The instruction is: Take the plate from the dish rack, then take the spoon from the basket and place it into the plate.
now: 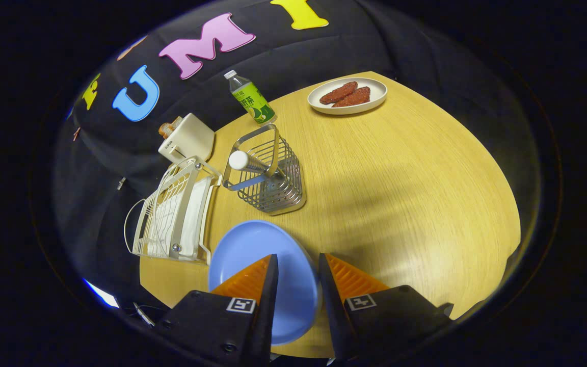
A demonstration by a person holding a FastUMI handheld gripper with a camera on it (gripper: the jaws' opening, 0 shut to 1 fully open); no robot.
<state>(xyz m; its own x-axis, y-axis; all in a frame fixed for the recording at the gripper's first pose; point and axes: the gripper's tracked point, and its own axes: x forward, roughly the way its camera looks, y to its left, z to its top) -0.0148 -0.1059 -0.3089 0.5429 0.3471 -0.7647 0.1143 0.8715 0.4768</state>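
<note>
— So, what do you hold in front of you now?

— Your gripper (297,262) has the blue plate (252,250) between its two fingers. The plate is round, plain light blue, smooth, with a low rim. The fingers stand a little apart with the plate's right part in the gap; whether both press on it, I cannot tell. The plate is over the near edge of the wooden table (400,178), just beside the white dish rack (176,214), which stands to its left.

— And the spoon?

— Your spoon (245,162) stands in the metal wire basket (268,176), just beyond the plate. You see mostly its handle, with a rounded white end that leans over the basket's rim.

— What else is on your table?

— Behind the dish rack you have a cream box-shaped thing (187,137). Near it a green-labelled drink bottle (250,98) with a white cap stands. Far beyond the basket, well apart, a white oval dish (347,96) carries two reddish-brown pieces of food (347,94).
</note>
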